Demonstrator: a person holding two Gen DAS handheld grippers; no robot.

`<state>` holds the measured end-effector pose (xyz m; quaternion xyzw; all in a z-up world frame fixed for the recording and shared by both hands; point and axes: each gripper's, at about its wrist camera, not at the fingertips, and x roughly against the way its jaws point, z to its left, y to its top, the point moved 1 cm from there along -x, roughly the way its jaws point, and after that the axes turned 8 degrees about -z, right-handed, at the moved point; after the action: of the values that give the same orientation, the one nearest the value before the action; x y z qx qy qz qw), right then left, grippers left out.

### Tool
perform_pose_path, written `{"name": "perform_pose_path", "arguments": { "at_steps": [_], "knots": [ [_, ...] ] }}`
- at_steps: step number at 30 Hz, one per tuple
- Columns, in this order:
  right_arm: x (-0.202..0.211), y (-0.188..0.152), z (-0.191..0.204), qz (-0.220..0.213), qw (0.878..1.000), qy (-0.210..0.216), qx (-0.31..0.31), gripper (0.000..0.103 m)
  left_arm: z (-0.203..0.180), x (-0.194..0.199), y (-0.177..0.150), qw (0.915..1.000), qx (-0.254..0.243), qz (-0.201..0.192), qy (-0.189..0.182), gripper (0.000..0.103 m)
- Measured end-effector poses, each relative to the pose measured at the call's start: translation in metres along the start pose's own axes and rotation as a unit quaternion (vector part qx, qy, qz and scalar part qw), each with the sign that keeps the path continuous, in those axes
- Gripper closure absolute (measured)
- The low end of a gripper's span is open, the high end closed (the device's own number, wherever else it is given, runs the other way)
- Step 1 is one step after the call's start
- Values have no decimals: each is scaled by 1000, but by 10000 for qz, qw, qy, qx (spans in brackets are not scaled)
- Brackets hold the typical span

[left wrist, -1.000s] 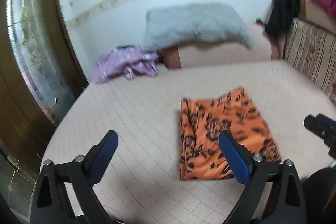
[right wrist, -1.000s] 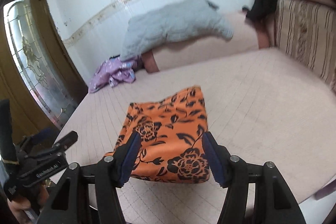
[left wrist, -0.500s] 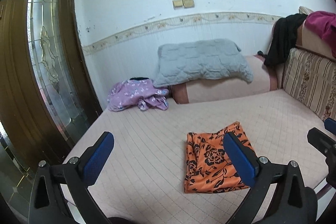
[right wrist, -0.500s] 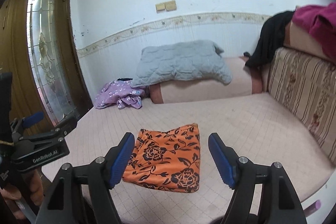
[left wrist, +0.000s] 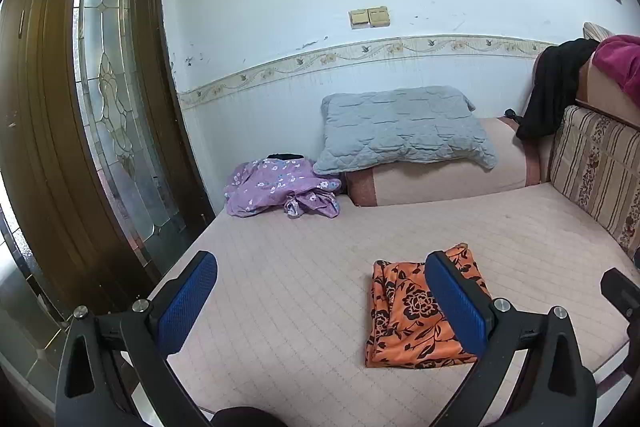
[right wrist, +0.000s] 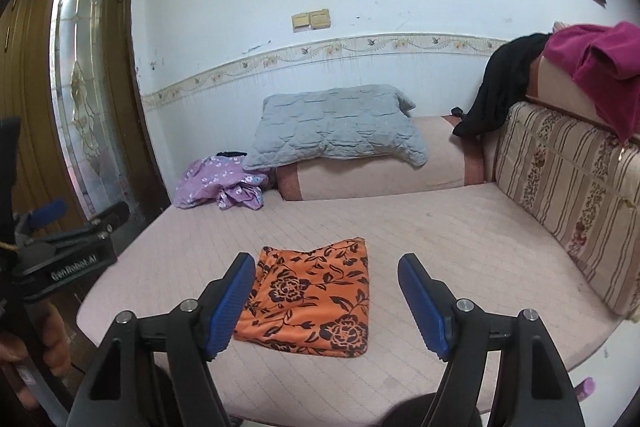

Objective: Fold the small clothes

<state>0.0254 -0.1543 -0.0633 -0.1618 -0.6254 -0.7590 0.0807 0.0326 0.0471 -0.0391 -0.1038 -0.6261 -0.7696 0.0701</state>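
Note:
A folded orange cloth with black flowers lies flat on the pink quilted mattress near its front edge; it also shows in the right wrist view. My left gripper is open and empty, held back from the bed, with its right finger in front of the cloth. My right gripper is open and empty, also held back, framing the cloth. A crumpled purple flowered garment lies at the far left corner of the bed, also seen in the right wrist view.
A grey quilted pillow rests on a pink bolster against the wall. A striped cushion lines the right side, with black and magenta clothes draped above. A brown glazed door stands left.
Both grippers have pulled back and up from the bed, so the orange cloth looks smaller and farther. The cloth lies as it did. Both stay open.

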Motion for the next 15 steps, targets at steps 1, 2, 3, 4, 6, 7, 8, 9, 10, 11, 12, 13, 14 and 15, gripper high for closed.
{"name": "perform_pose_path", "arguments": {
  "at_steps": [1, 2, 3, 4, 6, 7, 8, 9, 10, 11, 12, 13, 14, 15],
  "knots": [
    [1, 0, 2, -4, 10000, -7, 16, 26, 1, 1, 0, 10000, -17, -2, 8, 0],
    [3, 0, 3, -17, 10000, -9, 37, 26, 1, 3, 0, 10000, -31, -8, 16, 0],
    [4, 1, 4, -32, 10000, -1, 61, 26, 2, 4, 1, 10000, -41, -14, 26, 0],
    [4, 1, 4, -40, 10000, 6, 82, 26, 3, 5, 1, 10000, -47, -17, 33, 0],
    [7, 3, 6, -74, 9999, -20, 141, 26, 6, 9, 2, 10000, -32, -19, 31, 0],
    [8, 3, 7, -82, 9998, -26, 159, 26, 7, 10, 2, 10000, -18, -19, 34, 0],
    [9, 4, 8, -93, 9998, -28, 181, 26, 9, 12, 3, 10000, -4, -21, 41, 0],
    [10, 5, 8, -100, 9998, -20, 191, 26, 11, 13, 3, 10000, 0, -29, 45, 0],
    [11, 5, 9, -104, 9998, -16, 193, 26, 13, 15, 4, 10000, -1, -42, 62, 0],
    [12, 6, 9, -113, 9997, -12, 194, 26, 14, 17, 4, 10000, 0, -59, 81, 0],
    [13, 7, 9, -118, 9997, -10, 199, 26, 15, 19, 5, 9999, 5, -78, 93, 0],
    [14, 7, 10, -121, 9997, -11, 203, 26, 16, 21, 5, 9999, 7, -89, 104, 0],
    [15, 7, 10, -126, 9997, -10, 212, 26, 17, 22, 6, 9999, 6, -97, 116, 0],
    [16, 8, 11, -131, 9997, -13, 225, 26, 18, 24, 7, 9999, 10, -106, 125, 0]
  ]
}}
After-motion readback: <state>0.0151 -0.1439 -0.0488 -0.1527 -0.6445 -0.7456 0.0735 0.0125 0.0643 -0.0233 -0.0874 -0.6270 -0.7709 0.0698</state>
